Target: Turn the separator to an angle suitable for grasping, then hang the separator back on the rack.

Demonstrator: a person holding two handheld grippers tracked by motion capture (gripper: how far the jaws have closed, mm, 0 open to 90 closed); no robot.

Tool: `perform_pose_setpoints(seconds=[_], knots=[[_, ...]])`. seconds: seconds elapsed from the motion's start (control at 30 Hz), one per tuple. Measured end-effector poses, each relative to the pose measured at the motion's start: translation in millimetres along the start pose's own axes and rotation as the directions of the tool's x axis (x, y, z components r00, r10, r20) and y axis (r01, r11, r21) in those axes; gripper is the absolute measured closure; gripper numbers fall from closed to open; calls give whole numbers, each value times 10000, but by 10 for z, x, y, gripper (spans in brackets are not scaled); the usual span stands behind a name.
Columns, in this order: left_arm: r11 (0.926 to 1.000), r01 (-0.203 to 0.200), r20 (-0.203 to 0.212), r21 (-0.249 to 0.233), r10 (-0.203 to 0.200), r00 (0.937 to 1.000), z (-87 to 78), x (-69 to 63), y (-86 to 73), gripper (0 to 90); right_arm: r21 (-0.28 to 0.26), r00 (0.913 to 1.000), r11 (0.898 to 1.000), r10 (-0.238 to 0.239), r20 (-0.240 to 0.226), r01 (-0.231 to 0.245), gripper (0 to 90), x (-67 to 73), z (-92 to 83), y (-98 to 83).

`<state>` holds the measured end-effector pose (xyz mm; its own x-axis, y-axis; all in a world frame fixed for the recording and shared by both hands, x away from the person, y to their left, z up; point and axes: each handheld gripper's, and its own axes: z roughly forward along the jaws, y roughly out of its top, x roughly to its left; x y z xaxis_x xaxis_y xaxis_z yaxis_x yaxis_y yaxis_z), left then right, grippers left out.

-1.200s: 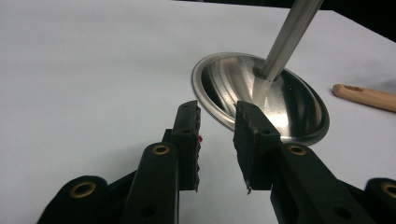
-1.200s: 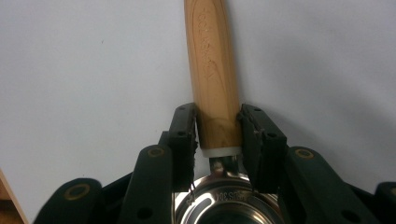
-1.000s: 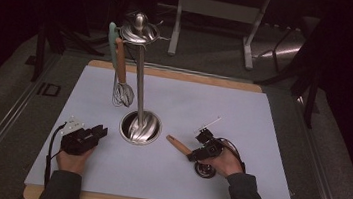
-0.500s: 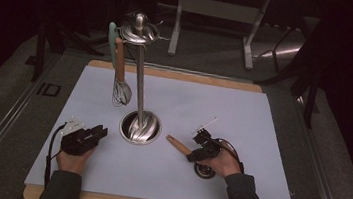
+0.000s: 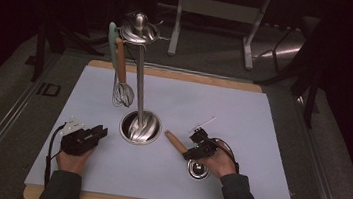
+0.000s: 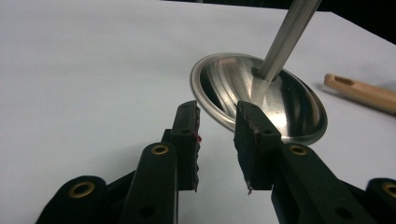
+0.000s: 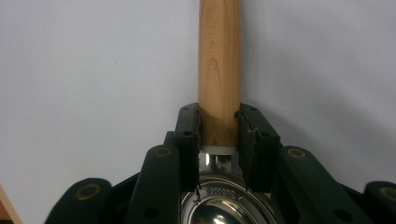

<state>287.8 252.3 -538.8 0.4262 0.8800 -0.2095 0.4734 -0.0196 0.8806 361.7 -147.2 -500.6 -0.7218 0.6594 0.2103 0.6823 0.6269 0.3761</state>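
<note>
A steel utensil stand (image 5: 139, 127) rises from its round base (image 6: 261, 95) on the white mat, and a whisk (image 5: 122, 93) with a wooden handle hangs from its top. A ladle lies to the right of the base, with its wooden handle (image 5: 176, 140) pointing at the base and its steel bowl (image 5: 198, 169) under the right hand. My right gripper (image 7: 219, 123) has just been closing, and its pads now press on both sides of the handle (image 7: 219, 60) near the bowl (image 7: 219, 210). My left gripper (image 6: 217, 126) rests open and empty just left of the base.
The white mat (image 5: 262, 124) lies on a wooden board with bare room at the right and at the back. Dark floor and metal furniture legs (image 5: 252, 32) lie beyond the board's far edge.
The right hand has edged slightly at the ladle. The left hand, the stand and the whisk are where they were.
</note>
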Motion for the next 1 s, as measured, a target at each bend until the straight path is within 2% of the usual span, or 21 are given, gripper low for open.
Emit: perform_pose_setpoints(seconds=[0.67, 1.0], knots=[[10000, -25, -4, 44, 25, 10000, 6, -2, -3, 701, -943, 10000, 9955, 59, 21, -57, 709, 21, -118, 12], [10000, -51, -6, 69, 51, 10000, 6, -2, -3, 701, -1776, 9999, 9841, 119, 121, -96, 709, 29, -233, 33]])
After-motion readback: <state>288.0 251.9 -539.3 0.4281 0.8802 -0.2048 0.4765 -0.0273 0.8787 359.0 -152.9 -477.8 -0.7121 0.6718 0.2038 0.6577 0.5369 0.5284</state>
